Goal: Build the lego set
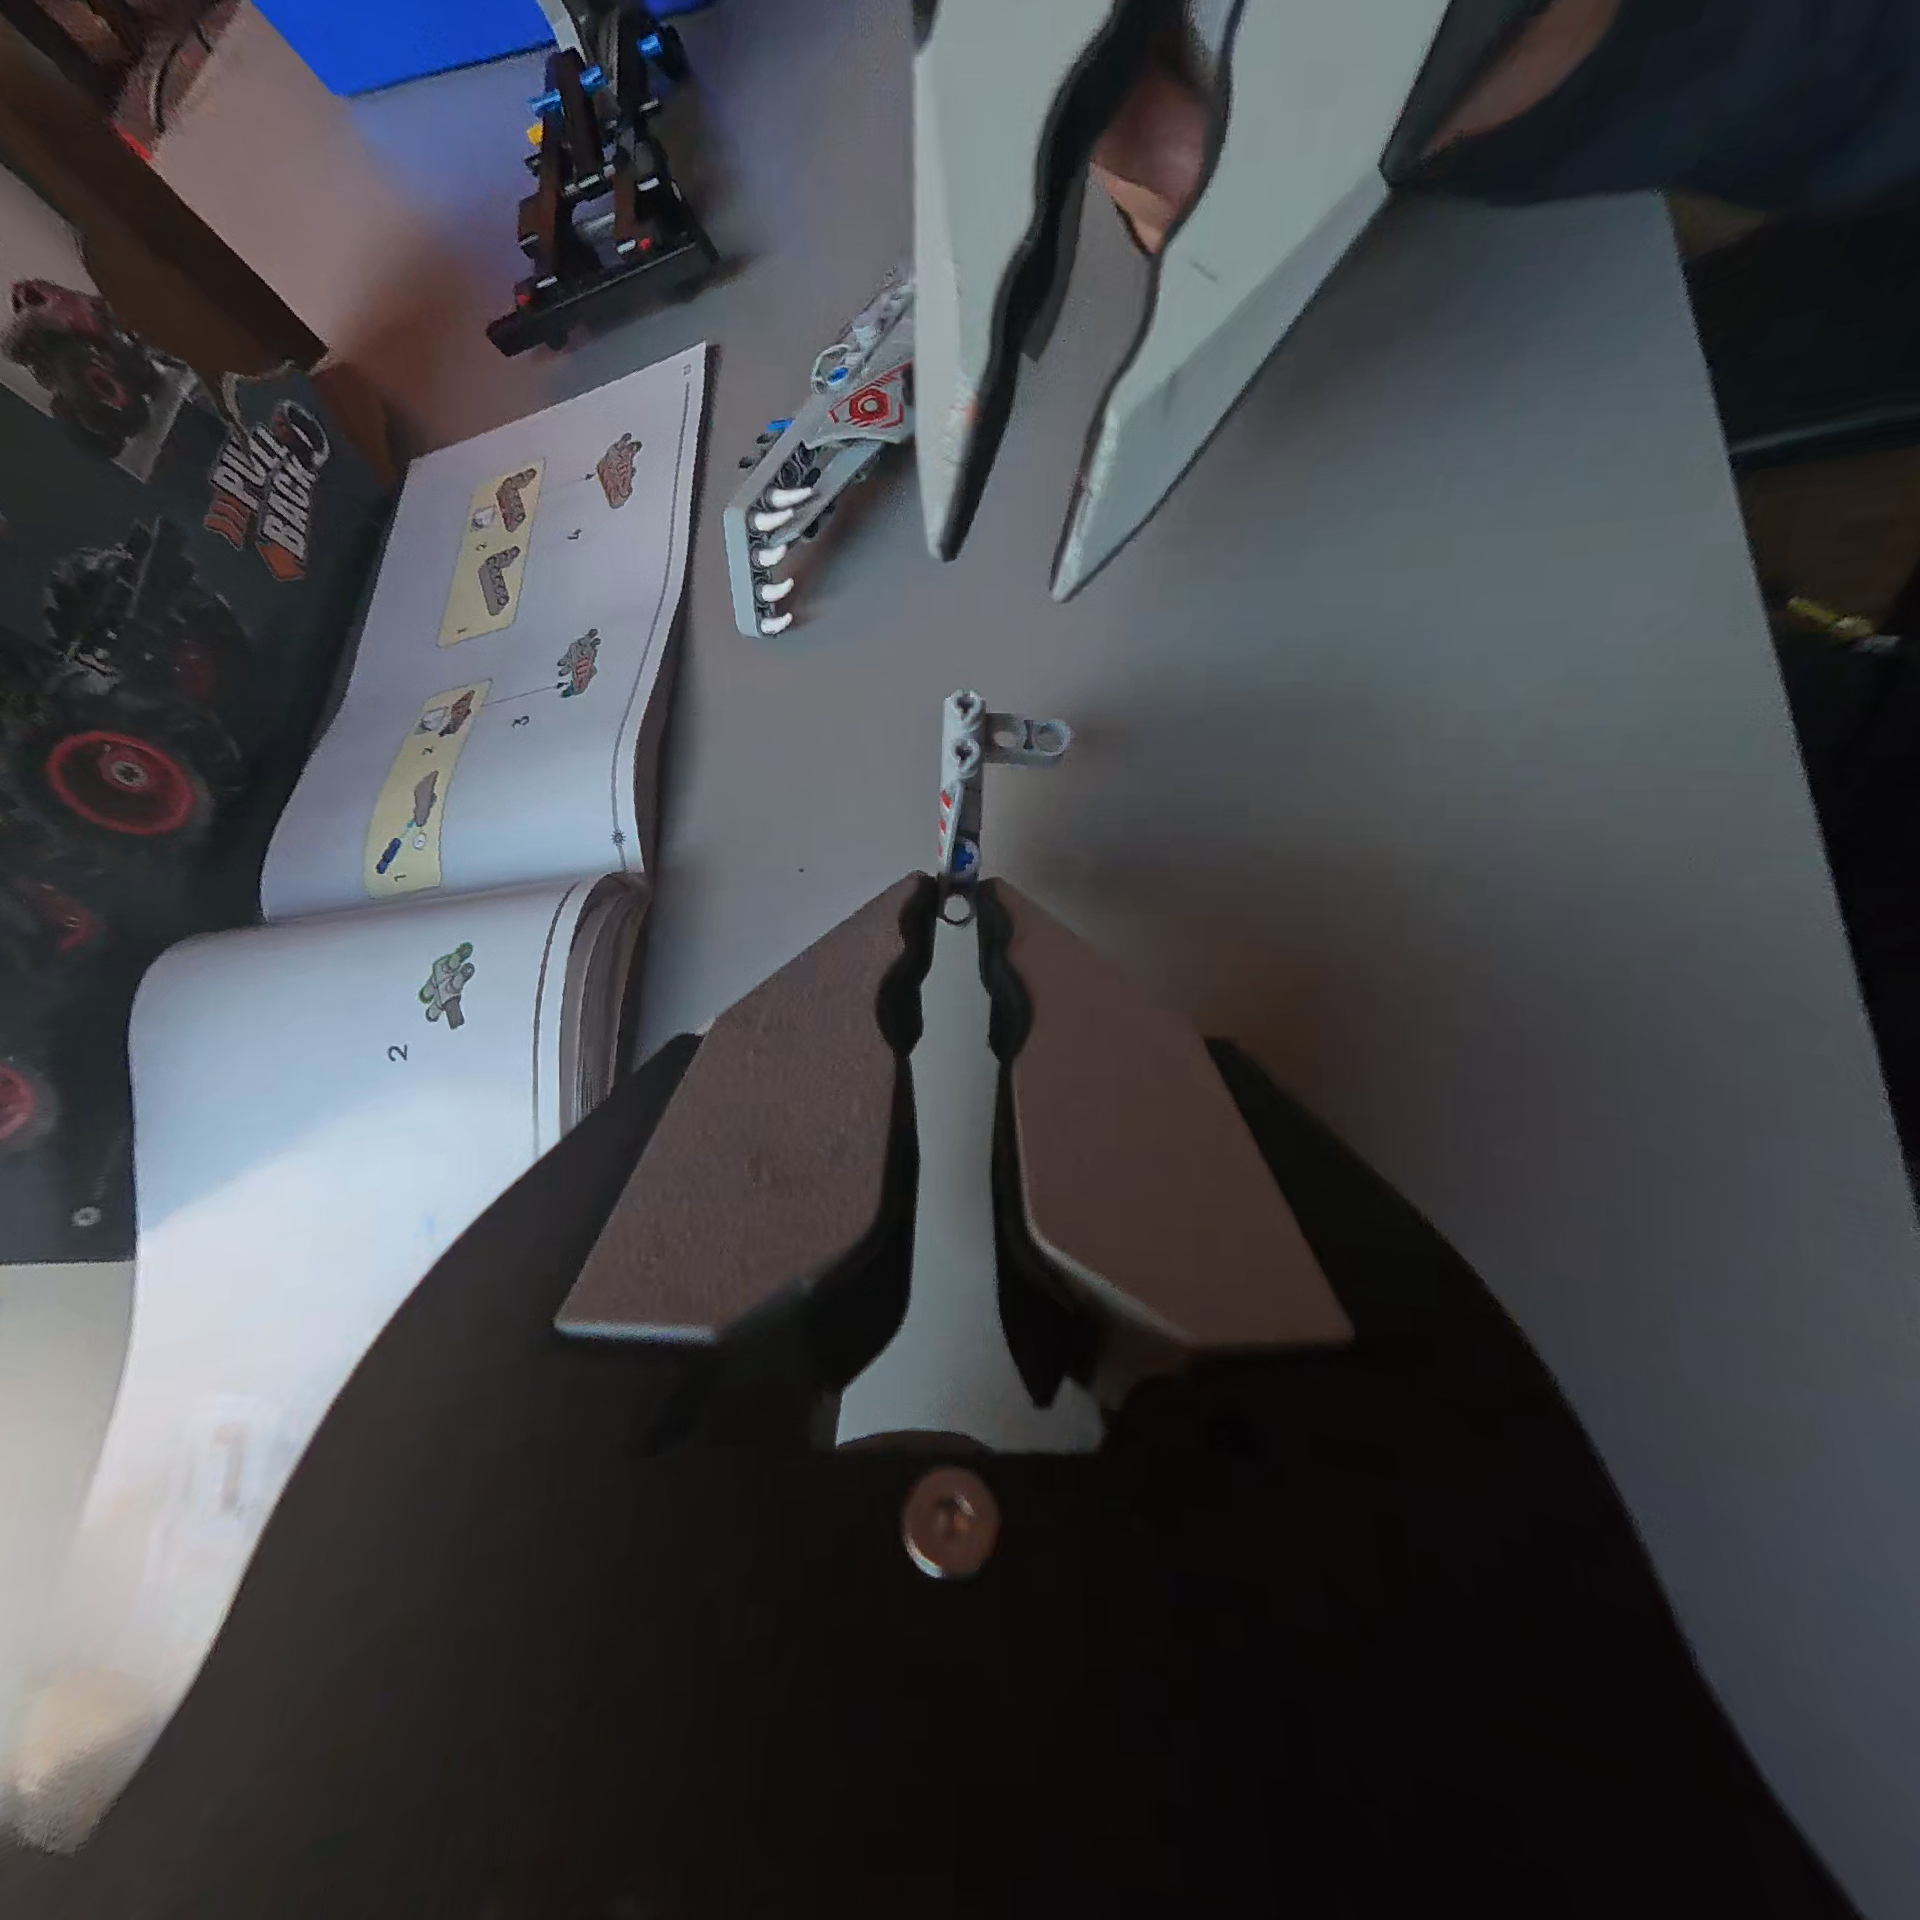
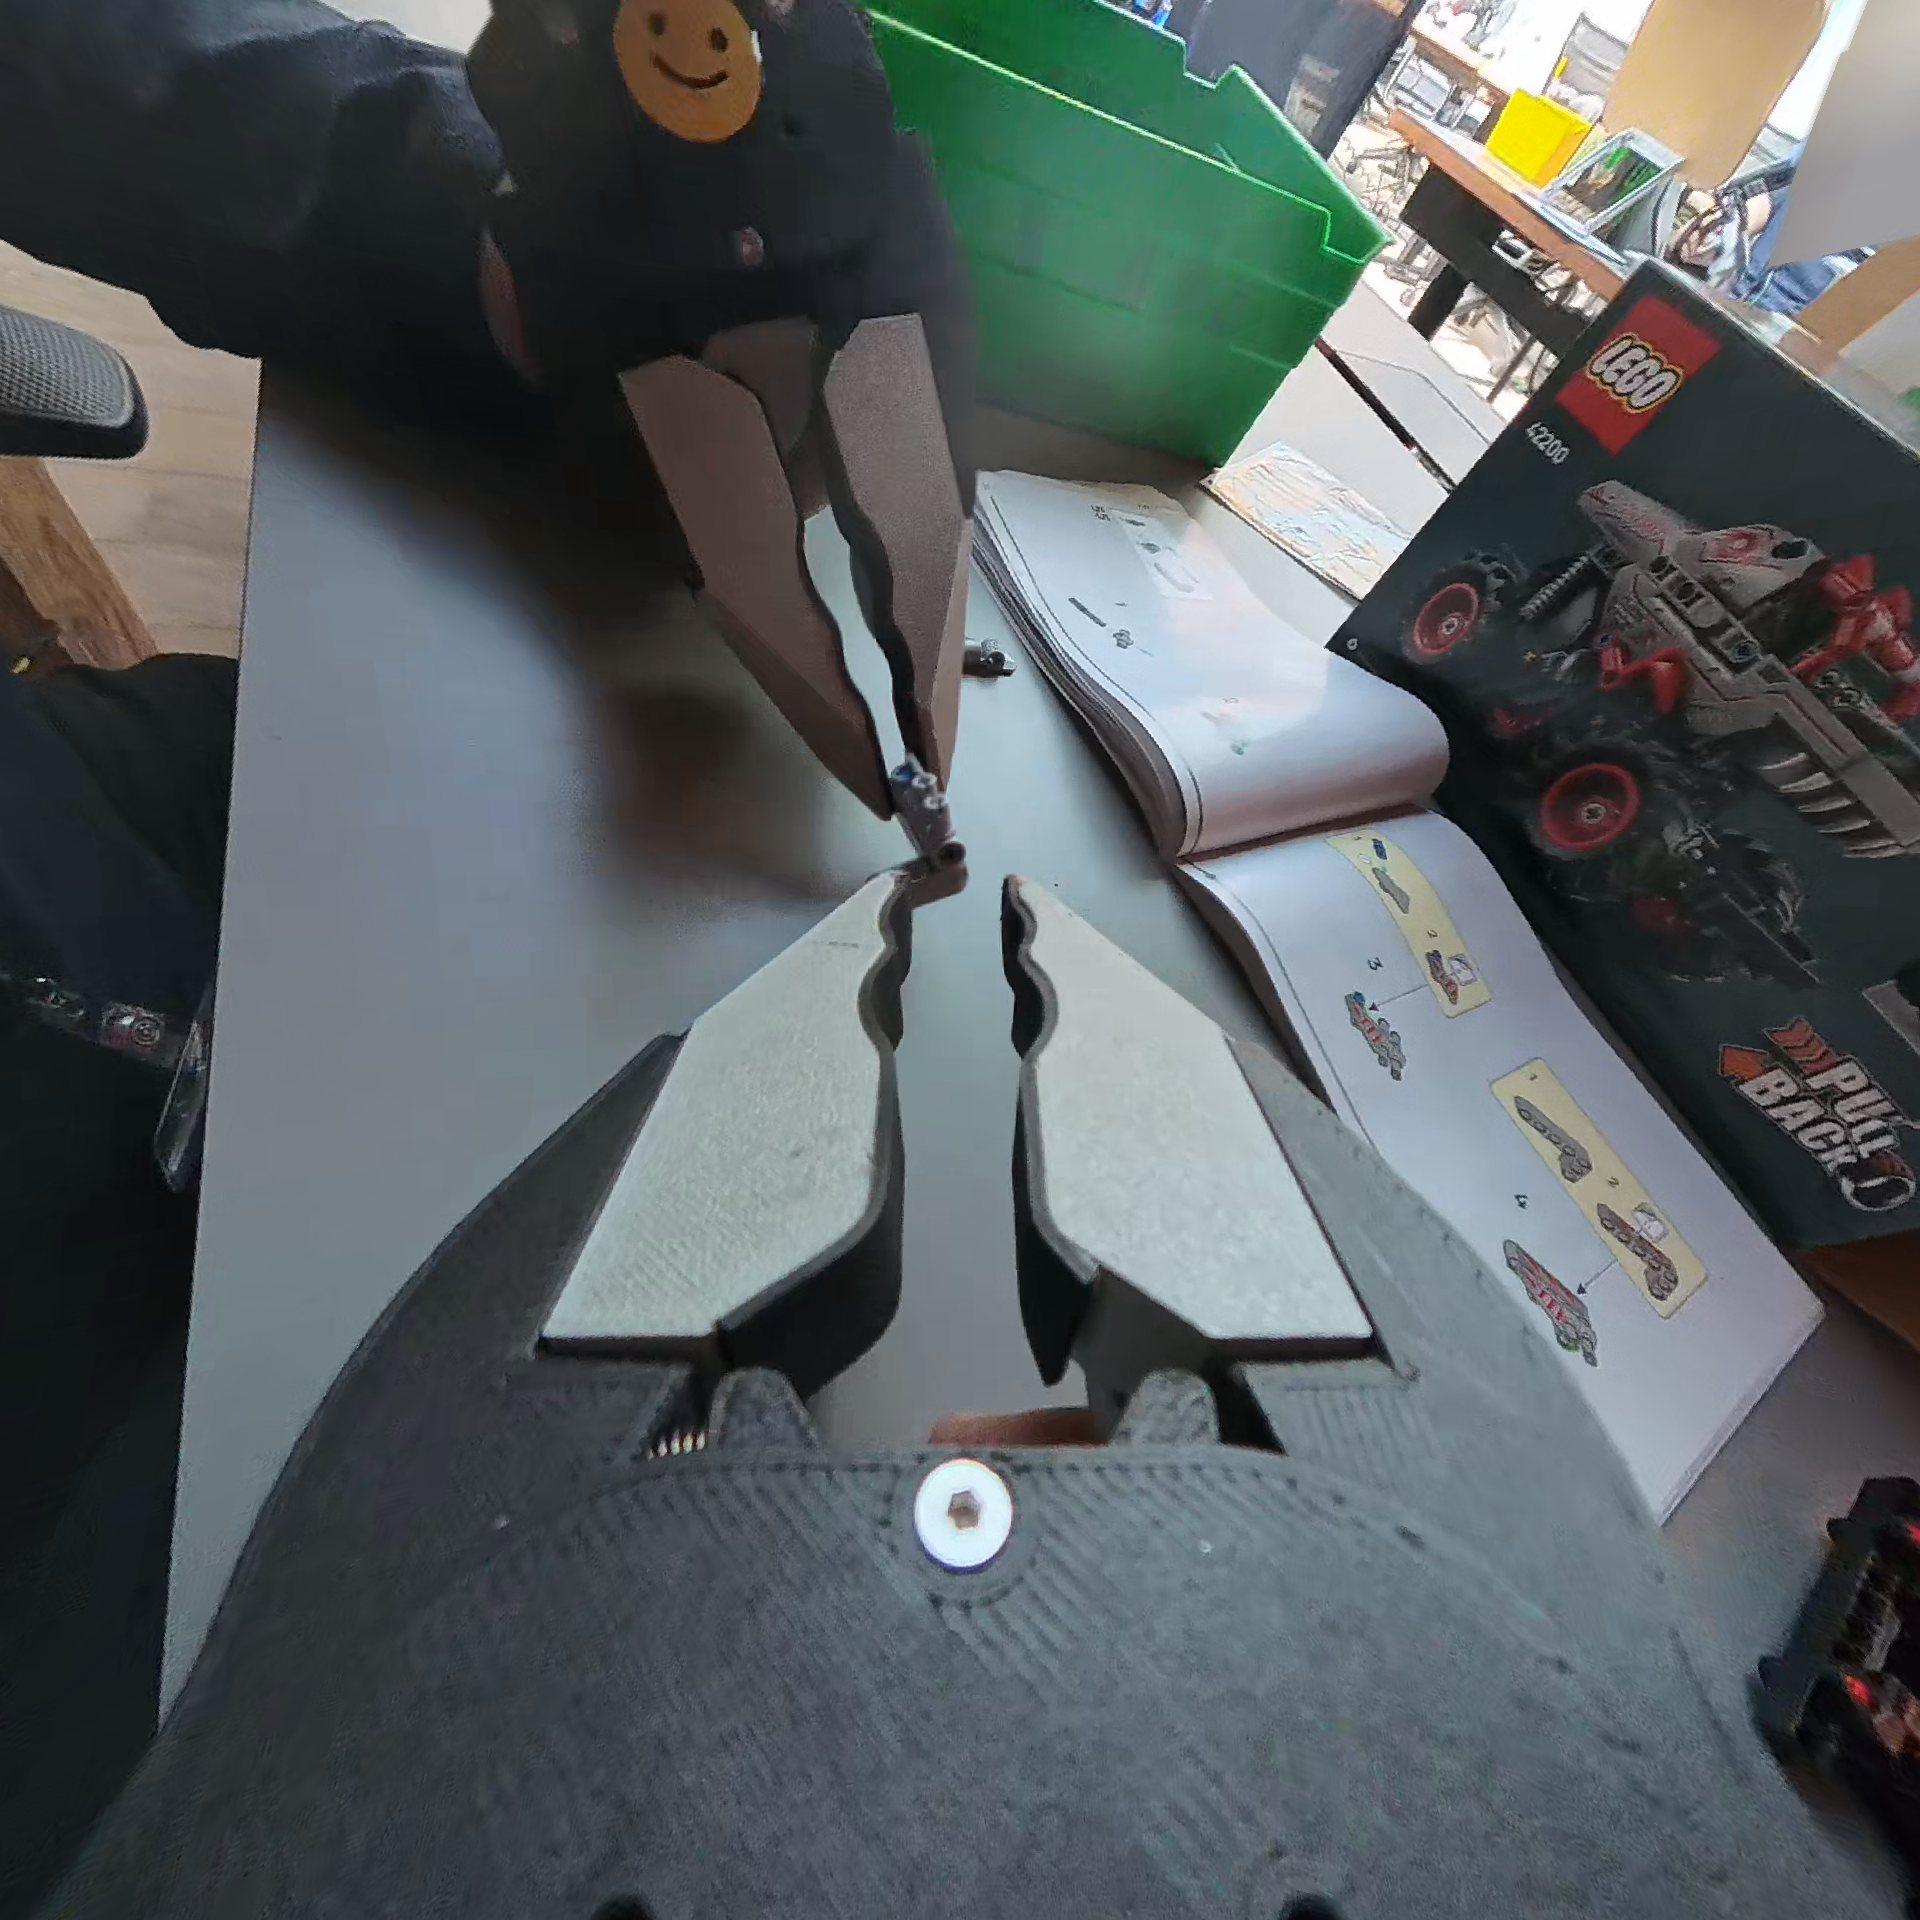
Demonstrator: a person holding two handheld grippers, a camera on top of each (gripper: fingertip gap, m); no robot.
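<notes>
Grey lego beam assembly point(image 1: 961, 774), pinched upright above table.

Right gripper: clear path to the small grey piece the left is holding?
Probably yes. The right gripper is open, its tips right at the grey piece jutting from the left gripper; nothing lies between.

Red logo, lettering on dark box point(image 2: 1704, 790); step numerals in open booklet point(image 2: 1475, 1049); smiley disc point(image 2: 686, 64) atop left claw point(image 2: 914, 795)

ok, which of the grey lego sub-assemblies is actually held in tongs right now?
The small grey beam piece with red stripes, pinched at its end by the left tongs. The larger grey jaw section with white teeth lies free on the table near the open manual.
</notes>
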